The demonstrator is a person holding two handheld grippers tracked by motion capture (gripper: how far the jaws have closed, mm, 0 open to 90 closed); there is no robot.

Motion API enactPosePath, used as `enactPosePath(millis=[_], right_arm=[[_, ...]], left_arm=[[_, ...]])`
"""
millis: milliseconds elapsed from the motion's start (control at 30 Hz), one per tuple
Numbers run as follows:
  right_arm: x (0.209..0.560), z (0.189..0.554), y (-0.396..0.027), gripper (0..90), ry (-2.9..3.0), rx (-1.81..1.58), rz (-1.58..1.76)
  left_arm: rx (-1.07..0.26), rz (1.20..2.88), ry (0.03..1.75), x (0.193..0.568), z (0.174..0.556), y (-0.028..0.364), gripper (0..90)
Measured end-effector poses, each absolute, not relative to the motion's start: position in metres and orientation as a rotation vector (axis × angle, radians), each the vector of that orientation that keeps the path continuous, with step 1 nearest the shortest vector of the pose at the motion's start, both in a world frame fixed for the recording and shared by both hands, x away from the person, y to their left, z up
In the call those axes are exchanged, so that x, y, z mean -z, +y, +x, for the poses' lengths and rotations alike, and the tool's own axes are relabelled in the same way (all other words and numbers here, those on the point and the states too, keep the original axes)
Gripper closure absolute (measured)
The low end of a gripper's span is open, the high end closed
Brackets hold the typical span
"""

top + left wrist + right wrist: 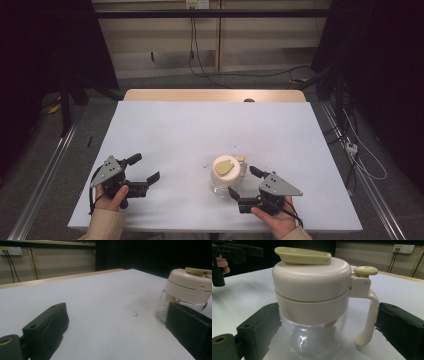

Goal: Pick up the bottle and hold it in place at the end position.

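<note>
A jar (224, 172) with a clear glass body, a cream lid, a pale green flap and a side handle stands upright on the white table (200, 130), right of centre near the front. My right gripper (243, 181) is open just to its right. In the right gripper view the jar (312, 295) stands close between the spread jaws of that gripper (329, 312), apart from both. My left gripper (145, 167) rests open at the front left with nothing in it. In the left gripper view the jar (185, 287) shows beyond the right jaw of that gripper (117, 312).
A bare wooden strip (215, 95) runs along the table's far edge. Cables (200, 65) and a power strip (351, 147) lie on the floor behind and to the right. Metal rails (45, 170) flank the table. In the right gripper view the other hand (222, 263) shows far left.
</note>
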State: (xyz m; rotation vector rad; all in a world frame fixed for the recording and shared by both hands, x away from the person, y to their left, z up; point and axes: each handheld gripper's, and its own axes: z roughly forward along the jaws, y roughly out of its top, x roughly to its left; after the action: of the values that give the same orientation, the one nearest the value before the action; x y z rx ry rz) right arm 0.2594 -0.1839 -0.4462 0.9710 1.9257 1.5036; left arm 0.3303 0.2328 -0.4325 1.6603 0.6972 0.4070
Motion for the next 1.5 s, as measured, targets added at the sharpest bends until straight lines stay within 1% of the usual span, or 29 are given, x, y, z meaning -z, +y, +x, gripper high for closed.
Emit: enactPosePath(millis=[467,1500], right_arm=[[0.449,0.266,-0.17,7.1,1.985,-1.481,0.985],[0.45,0.283,-0.146,4.3,2.006,-1.441,1.039]], left_arm=[[-0.397,1.665,0.687,0.433,0.33,0.23,4.3],[-0.399,1.684,0.677,0.433,0.331,0.23,4.3]])
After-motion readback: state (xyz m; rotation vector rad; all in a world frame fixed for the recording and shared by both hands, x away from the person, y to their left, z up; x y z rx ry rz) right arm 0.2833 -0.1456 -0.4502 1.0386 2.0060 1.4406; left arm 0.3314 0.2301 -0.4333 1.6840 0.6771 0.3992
